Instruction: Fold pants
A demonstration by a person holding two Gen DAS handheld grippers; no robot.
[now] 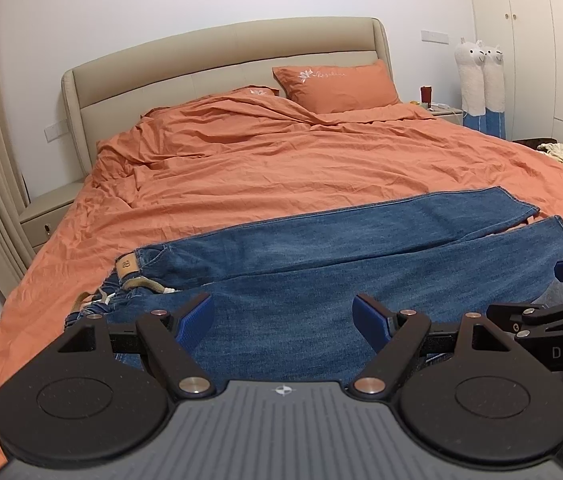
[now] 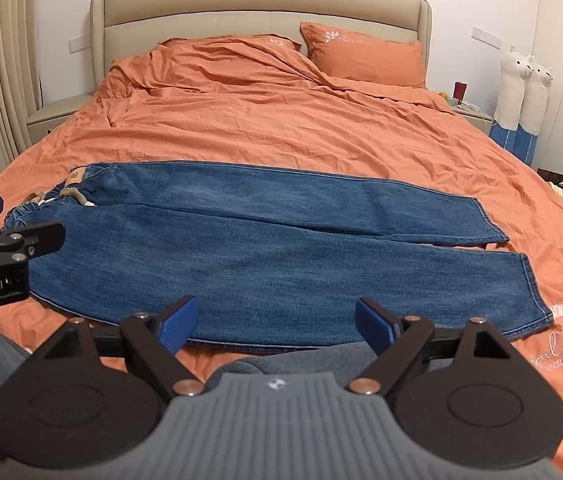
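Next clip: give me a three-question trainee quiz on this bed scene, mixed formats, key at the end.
1. True or false: the jeans lie spread flat on the orange bedding, both legs side by side.
2. Toward which side of the right wrist view does the waistband point? A) left B) right
3. Fill in: the left gripper and right gripper are both ____, holding nothing.

Key: 1 true; 2 A; 3 open.
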